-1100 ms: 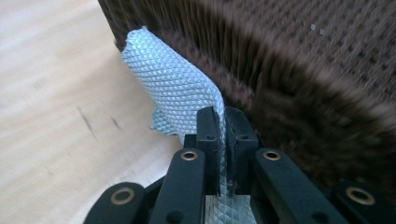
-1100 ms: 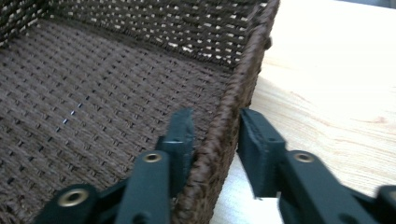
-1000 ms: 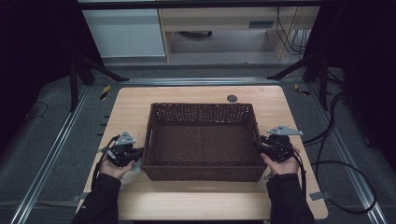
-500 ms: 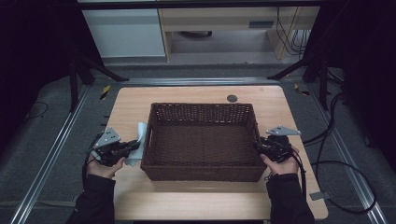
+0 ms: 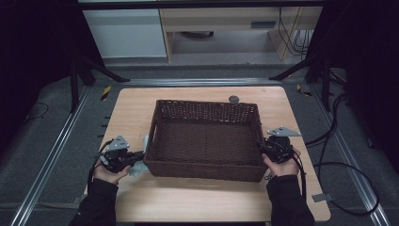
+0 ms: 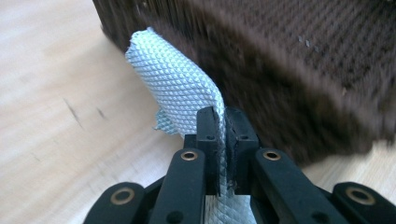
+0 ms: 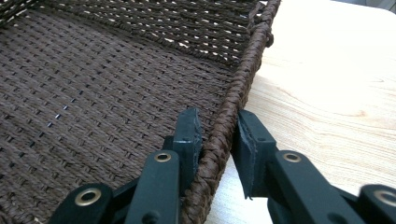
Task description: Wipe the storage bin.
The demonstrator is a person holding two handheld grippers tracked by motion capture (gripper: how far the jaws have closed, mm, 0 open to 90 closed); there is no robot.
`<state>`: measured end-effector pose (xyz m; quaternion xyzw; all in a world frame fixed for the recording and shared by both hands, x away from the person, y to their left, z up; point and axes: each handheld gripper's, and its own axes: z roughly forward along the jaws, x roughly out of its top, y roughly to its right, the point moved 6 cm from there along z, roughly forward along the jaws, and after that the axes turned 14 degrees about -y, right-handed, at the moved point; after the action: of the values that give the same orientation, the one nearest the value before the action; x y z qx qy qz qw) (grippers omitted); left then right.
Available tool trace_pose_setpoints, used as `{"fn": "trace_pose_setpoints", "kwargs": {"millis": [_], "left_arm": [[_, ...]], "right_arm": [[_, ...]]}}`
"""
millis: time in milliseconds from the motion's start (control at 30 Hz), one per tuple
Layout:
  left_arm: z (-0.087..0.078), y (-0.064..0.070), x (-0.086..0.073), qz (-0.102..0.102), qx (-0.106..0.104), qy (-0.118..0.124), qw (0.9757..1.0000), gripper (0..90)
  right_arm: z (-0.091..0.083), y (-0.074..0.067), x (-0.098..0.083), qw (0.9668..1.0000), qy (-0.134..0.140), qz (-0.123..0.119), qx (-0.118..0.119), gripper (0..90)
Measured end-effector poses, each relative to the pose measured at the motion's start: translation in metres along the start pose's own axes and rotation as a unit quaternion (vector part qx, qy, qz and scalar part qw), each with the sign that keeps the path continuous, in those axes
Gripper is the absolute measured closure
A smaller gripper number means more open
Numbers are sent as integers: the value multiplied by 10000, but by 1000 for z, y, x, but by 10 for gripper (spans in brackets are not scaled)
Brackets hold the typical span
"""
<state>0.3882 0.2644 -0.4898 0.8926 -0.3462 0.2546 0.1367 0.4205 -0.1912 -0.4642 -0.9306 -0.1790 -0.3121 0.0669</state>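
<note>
A dark brown woven basket (image 5: 205,104) stands on the middle of the wooden table (image 5: 188,202). My left gripper (image 5: 139,157) is at its left wall, shut on a pale blue waffle-textured cloth (image 5: 138,170). In the left gripper view the cloth (image 6: 173,79) rises from between the closed jaws of my left gripper (image 6: 223,119) and curls over beside the basket's outer wall (image 6: 303,60). My right gripper (image 5: 260,147) is at the basket's right side. In the right gripper view my right gripper (image 7: 217,128) straddles the braided rim (image 7: 247,60); its jaws have just been closing, and a thin gap shows at the outer pad.
A small dark round object (image 5: 234,99) lies at the table's far edge behind the basket. Metal rails (image 5: 56,155) run along both sides of the table. Black cables (image 5: 348,169) loop on the floor at the right. A pale cabinet (image 5: 127,33) stands at the back.
My left hand swung out to the left with the cloth, then came back right to the basket's left wall. The right hand has stayed at the rim.
</note>
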Motion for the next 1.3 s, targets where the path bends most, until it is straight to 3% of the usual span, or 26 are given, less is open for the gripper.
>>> {"fn": "trace_pose_setpoints", "kwargs": {"millis": [100,200,333,467,567,833,967,1033,1300], "left_arm": [[12,2,-4,81,57,-300,9995,849],[11,3,-2,137,120,-284,9994,849],[-9,2,6,95,179,208,9996,848],[-40,5,16,93,178,800,9966,849],[-50,10,19,221,255,916,9952,849],[-34,13,11,263,251,556,9978,849],[-24,12,1,221,120,341,9991,850],[-18,12,-5,196,74,210,9996,850],[5,20,-21,273,74,-366,9989,850]], "right_arm": [[0,0,0,10000,38,-25,60,691],[-3,3,0,9999,127,-41,100,605],[-11,4,4,9993,314,-50,199,541],[-11,5,2,9994,258,-115,199,532],[-11,5,2,9994,266,-111,207,524],[-6,2,1,9994,151,-192,225,550],[0,3,-2,9998,-1,-171,123,614],[1,2,-2,9997,2,-141,180,663],[0,0,-1,10000,2,-25,-68,719]]}}
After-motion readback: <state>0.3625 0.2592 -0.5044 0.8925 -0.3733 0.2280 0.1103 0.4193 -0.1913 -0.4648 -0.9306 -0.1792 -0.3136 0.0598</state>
